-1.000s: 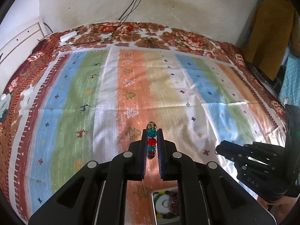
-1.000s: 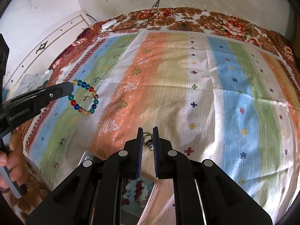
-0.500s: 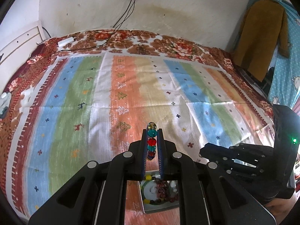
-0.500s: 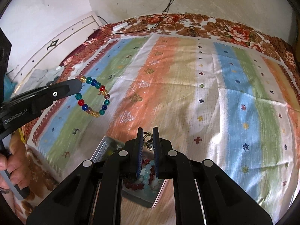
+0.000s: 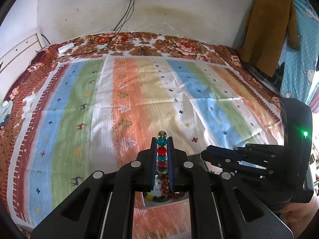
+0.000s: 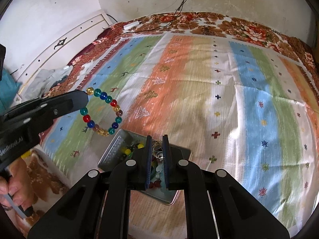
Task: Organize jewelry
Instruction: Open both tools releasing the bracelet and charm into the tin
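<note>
Your left gripper [image 5: 161, 145] is clenched on the beaded bracelet [image 6: 103, 111], which hangs as a full loop off the fingertips in the right wrist view, at about ten o'clock from the metal tin [image 6: 121, 149] and above the striped bedspread [image 6: 219, 91]. Your right gripper [image 6: 156, 149] is clamped on a small metallic piece of jewelry [image 6: 158, 153], apparently rings or a chain; its exact kind cannot be told. Judgement on handling: the bracelet is light, its glossy round beads are slippery, and the loop is limp and will swing, so hold across one or two beads as now. The small metal piece is light and easily dropped; keep the pinch firm until it is low over the tin. Compared with one second ago, both views show more of the far wall, and the tin with its loose beads, then largely hidden beneath the fingers, now shows at six o'clock. Both grasps are unchanged.
</note>
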`<state>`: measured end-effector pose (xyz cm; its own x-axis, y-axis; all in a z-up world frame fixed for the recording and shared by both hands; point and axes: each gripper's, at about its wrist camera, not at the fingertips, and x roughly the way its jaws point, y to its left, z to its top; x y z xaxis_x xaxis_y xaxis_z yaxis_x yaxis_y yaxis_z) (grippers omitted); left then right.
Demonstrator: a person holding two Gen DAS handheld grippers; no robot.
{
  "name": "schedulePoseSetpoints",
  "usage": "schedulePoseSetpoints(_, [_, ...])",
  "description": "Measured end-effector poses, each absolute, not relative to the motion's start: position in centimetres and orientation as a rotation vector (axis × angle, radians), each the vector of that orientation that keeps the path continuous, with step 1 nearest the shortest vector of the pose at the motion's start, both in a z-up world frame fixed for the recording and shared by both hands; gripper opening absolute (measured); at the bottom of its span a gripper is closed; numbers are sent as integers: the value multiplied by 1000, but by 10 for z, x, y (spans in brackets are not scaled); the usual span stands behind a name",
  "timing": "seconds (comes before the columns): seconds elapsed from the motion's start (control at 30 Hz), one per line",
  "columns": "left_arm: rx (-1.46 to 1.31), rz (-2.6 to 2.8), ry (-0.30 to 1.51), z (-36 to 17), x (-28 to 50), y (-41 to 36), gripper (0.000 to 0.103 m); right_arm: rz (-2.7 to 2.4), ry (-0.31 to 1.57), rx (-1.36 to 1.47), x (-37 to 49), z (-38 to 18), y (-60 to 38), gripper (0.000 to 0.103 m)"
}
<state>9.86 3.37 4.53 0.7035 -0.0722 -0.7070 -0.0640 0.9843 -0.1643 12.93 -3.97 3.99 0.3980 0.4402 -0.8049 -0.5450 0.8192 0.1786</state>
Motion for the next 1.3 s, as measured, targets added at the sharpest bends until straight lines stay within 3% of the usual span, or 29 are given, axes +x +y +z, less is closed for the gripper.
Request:
schedulePoseSetpoints(0.3, [-169,-12,825,35,89,23,10,657,1001,-127,119,34,-39,11])
schedulePoseSetpoints(0.33, [-162,12,823,35,88,25,14,646,1008,-133,119,32,-40,14])
schedulePoseSetpoints(0.37, [-153,21,820,35,87,26,17,636,1007,-137,119,32,-41,29])
schedulePoseSetpoints(0.43, [-156,35,808,38,85,29,19,625,991,-126,118,33,-47,40])
schedulePoseSetpoints(0.53, [-184,33,807,38,82,36,25,620,980,-109,116,37,-53,42])
schedulePoseSetpoints(0.8, [-192,17,809,34,72,36,49,607,919,-136,103,43,-61,53])
schedulePoseSetpoints(1.07, [-176,2,810,31,59,40,83,609,854,-138,92,50,-76,71])
schedulePoseSetpoints(1.23, [-146,-7,804,27,50,39,96,620,828,-137,88,51,-83,84])
schedulePoseSetpoints(1.3, [-133,-12,804,25,48,38,97,630,812,-119,84,54,-87,88])
